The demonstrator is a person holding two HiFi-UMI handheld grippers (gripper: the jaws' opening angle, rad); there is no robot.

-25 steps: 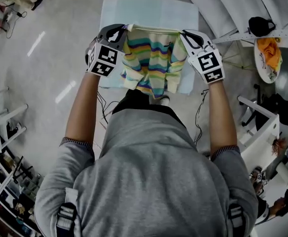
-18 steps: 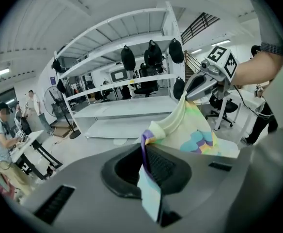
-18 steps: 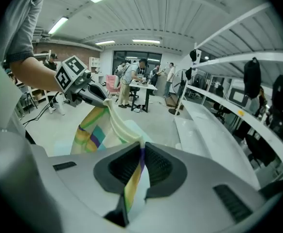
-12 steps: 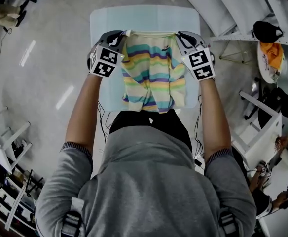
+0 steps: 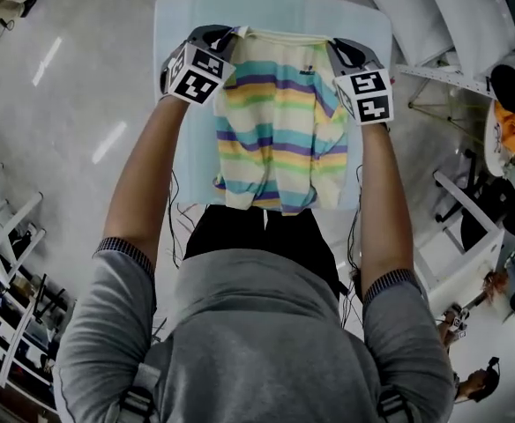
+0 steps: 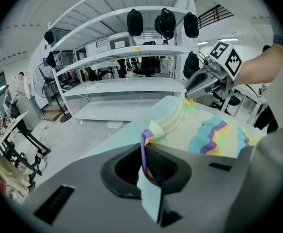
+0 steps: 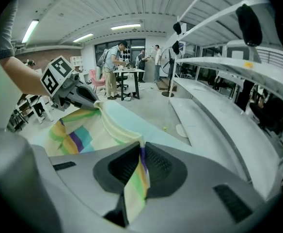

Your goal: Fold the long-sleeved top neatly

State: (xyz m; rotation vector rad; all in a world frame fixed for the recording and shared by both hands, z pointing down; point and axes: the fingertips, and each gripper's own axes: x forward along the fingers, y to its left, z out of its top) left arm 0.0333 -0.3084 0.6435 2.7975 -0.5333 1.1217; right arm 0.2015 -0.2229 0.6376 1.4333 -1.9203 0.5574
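Note:
The striped long-sleeved top point(image 5: 279, 135), in cream, teal, purple and yellow bands, lies spread over a pale blue table point(image 5: 266, 11), its lower hem hanging over the near edge. My left gripper point(image 5: 225, 39) is shut on the top's upper left corner; striped cloth point(image 6: 149, 152) is pinched between its jaws. My right gripper point(image 5: 335, 47) is shut on the upper right corner, with a fold of cloth point(image 7: 139, 174) clamped in its jaws. The top's upper edge point(image 6: 178, 115) runs taut between the two grippers point(image 7: 86, 100).
White shelving point(image 5: 451, 25) stands to the right of the table, with an orange item point(image 5: 511, 135) on a round tray. Black caps point(image 6: 165, 23) hang on the shelf rack. People point(image 7: 113, 64) stand by a desk far off. Grey floor point(image 5: 72, 104) lies to the left.
Both grippers have come down and moved away from the person with the top. The bunched, hanging top now lies spread out flat on the table.

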